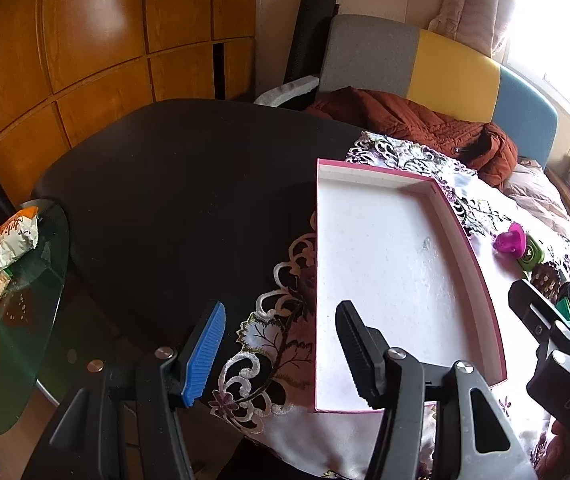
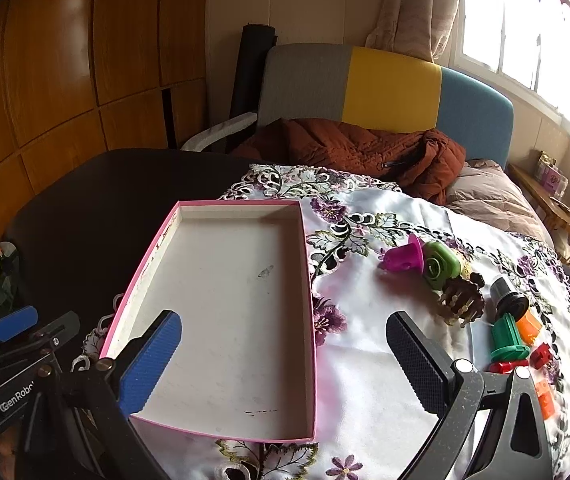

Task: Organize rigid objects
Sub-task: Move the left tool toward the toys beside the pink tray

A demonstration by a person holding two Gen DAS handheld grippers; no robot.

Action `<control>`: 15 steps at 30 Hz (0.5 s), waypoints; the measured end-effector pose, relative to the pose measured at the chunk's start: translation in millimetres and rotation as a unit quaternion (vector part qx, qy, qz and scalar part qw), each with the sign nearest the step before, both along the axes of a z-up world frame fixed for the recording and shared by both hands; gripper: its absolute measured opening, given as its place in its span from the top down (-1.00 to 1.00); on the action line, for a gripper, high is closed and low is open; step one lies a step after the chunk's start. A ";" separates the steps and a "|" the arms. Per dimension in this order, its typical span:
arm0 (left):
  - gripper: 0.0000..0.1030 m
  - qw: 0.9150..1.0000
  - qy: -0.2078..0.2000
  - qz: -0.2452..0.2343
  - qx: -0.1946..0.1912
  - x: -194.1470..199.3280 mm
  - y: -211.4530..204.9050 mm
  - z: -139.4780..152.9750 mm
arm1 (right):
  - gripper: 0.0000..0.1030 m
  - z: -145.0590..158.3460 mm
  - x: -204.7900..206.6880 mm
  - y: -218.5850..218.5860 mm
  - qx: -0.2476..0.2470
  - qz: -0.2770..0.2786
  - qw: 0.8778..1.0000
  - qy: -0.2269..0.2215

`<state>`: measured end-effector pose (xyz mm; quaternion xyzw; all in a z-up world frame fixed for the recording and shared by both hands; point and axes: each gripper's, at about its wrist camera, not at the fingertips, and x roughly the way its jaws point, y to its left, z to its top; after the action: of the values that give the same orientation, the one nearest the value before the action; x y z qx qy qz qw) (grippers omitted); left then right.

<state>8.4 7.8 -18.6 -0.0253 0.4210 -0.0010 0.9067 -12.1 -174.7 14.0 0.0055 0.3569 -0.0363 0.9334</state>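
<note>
A shallow pink-edged box [image 2: 245, 438] [image 1: 481, 280] with a white inside lies on the embroidered cloth and holds nothing. To its right lies a cluster of small toys: a magenta cup [image 2: 405, 258] [image 1: 509, 238], a green spiral disc [image 2: 441, 266] [image 1: 531, 256], a brown studded piece [image 2: 463, 298], a dark cylinder [image 2: 507, 300], a green spool [image 2: 509, 340], orange [image 2: 529, 326] and red [image 2: 541, 356] pieces. My left gripper [image 1: 281, 352] hovers open over the box's left edge, nothing between its fingers. My right gripper [image 2: 285, 360] is open above the box's right side, holding nothing.
The white floral cloth [image 2: 365, 360] covers the right part of a dark round table [image 1: 173, 184]. A glass side table [image 1: 25, 280] with snack packets stands at left. A brown jacket [image 2: 365, 148] lies on the sofa behind; wooden cabinets line the far wall.
</note>
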 end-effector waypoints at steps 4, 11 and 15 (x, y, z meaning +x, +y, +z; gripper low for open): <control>-0.13 1.000 0.003 -0.011 0.003 1.0 -4.1 -1.0 | -1.00 -5.6 1.7 -4.5 -0.001 -0.002 1.000 0.005; -0.13 0.999 -0.006 -0.036 0.024 -1.4 -16.1 4.6 | -1.00 -11.5 3.0 -16.1 -0.002 -0.002 1.000 0.009; -0.13 0.998 -0.021 -0.050 0.042 -3.5 -23.8 11.0 | -1.00 -11.3 2.6 -33.1 -0.002 -0.013 1.000 0.005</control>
<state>4.9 -16.1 -7.6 0.0336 0.4027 -0.0289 0.9143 -9.5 -207.8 2.7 0.0084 0.3613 -0.0493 0.9311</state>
